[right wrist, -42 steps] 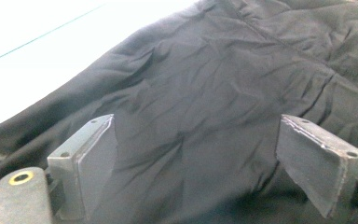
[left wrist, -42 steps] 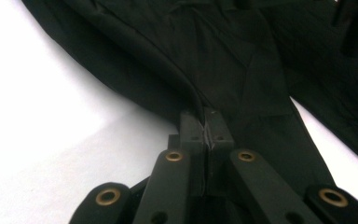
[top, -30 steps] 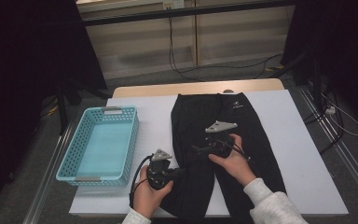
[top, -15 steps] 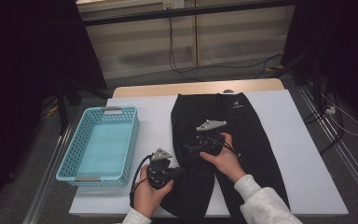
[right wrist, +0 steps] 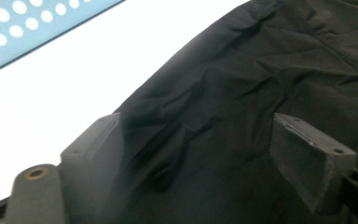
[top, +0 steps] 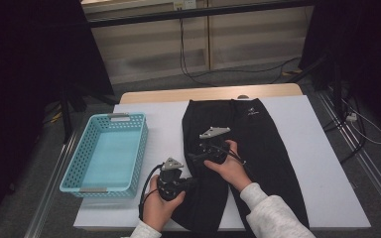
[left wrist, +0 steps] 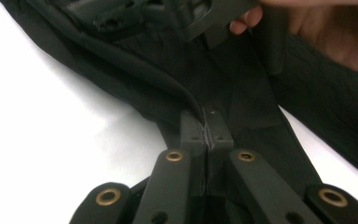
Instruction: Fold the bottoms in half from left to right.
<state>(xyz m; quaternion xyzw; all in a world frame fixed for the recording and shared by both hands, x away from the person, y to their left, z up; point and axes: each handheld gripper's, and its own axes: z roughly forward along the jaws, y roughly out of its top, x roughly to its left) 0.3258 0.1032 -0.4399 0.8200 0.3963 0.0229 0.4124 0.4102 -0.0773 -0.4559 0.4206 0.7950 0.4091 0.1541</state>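
Observation:
Black trousers [top: 258, 139] lie lengthwise on the white table [top: 322, 168], waistband at the far end. My left gripper [top: 188, 184] is at the left leg's outer edge, near the front of the table. Its jaws are shut on a fold of the black cloth [left wrist: 200, 100] in the left gripper view. My right gripper [top: 192, 157] hovers over the same leg a little farther in, pointing left. It stands open in the right gripper view, black fabric [right wrist: 223, 102] lying between its pads [right wrist: 307, 149]. The right hand [left wrist: 326, 32] and its gripper appear at the top of the left gripper view.
A light blue perforated basket [top: 82, 176] stands empty at the table's left side, its corner [right wrist: 23, 32] in the right gripper view. White table surface lies bare between basket and trousers and to the right of the trousers. Cables run across the floor beyond the table.
My right gripper has moved left and toward the front, from the middle of the trousers to the left leg near the left gripper. The left gripper has stayed in place.

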